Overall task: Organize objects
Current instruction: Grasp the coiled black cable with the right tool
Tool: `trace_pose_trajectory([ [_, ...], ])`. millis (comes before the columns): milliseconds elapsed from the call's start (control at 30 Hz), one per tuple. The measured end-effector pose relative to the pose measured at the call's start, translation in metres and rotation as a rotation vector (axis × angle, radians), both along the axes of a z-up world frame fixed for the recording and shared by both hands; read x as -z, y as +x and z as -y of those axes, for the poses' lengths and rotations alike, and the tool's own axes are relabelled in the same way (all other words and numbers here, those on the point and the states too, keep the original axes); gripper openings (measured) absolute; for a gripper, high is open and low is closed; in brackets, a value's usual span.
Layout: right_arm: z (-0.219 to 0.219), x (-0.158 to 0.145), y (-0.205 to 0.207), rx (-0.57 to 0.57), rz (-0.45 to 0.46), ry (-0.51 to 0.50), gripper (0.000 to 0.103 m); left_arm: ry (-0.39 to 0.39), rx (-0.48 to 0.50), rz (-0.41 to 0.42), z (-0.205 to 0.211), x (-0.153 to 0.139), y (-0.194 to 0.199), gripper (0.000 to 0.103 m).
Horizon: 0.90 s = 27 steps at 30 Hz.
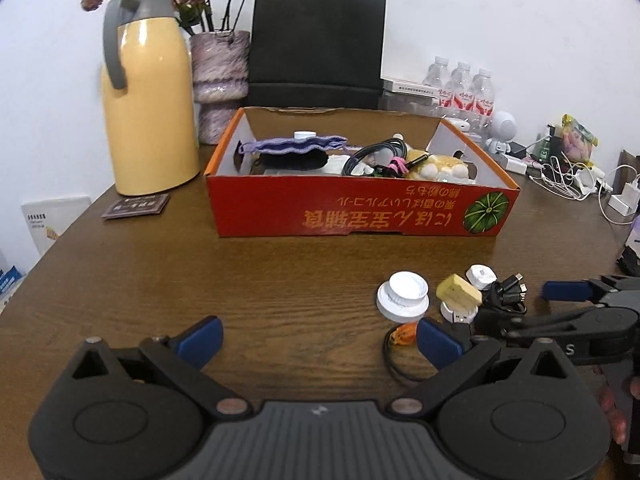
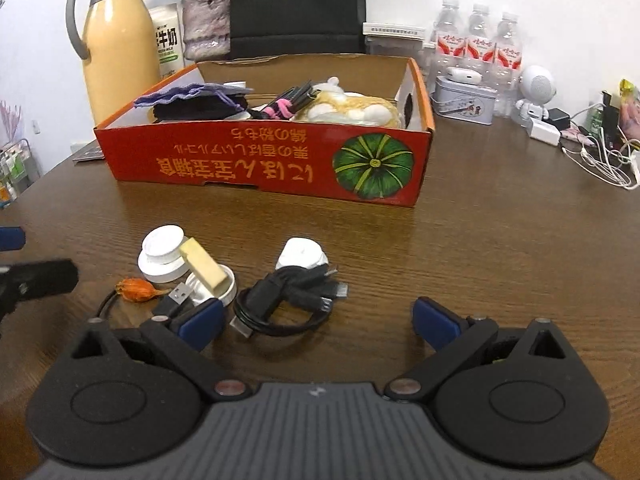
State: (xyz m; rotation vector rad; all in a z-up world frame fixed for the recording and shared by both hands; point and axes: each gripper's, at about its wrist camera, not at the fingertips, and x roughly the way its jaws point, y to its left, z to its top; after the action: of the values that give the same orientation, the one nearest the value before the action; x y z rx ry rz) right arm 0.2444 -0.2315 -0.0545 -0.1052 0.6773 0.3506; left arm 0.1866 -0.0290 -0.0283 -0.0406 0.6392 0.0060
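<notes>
The right gripper (image 2: pixel 316 322) stands wide open and holds nothing, just above the black cable bundle (image 2: pixel 286 298) on the table (image 2: pixel 480 260). The left gripper (image 1: pixel 318 340) is open and empty too. The red box (image 2: pixel 280 168) sits behind.

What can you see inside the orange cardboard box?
Inside the box: purple pouch, black cloth, coiled cable, plush toy. Anything beneath them is hidden.

hand-held gripper (image 2: pixel 316 322): jaws wide, nothing gripped
black cable bundle (image 2: pixel 286 300): on tabletop (image 2: pixel 480 264), just ahead
red box (image 2: pixel 264 164): beyond, filled with items
</notes>
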Motion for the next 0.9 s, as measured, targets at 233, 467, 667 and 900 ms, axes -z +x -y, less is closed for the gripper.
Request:
trace_pose_trajectory([
  [233, 0.003, -0.006, -0.017, -0.076, 0.035, 0.038, 0.056, 0.006, -0.001, -0.02, 0.01, -0.004, -0.009, 0.103],
  [467, 0.042, -0.011, -0.031, -0.013, 0.058, 0.128, 0.056, 0.049, 0.043, -0.025, 0.042, -0.002, -0.012, 0.102],
  [667, 0.065, -0.012, -0.036, 0.034, 0.076, 0.154, 0.056, 0.093, 0.038, 0.009, 0.061, -0.001, -0.003, 0.086],
  [900, 0.062, -0.013, -0.039, 0.006, 0.089, 0.135, 0.056, 0.194, 0.061, 0.0, 0.073, 0.007, 0.016, 0.065],
])
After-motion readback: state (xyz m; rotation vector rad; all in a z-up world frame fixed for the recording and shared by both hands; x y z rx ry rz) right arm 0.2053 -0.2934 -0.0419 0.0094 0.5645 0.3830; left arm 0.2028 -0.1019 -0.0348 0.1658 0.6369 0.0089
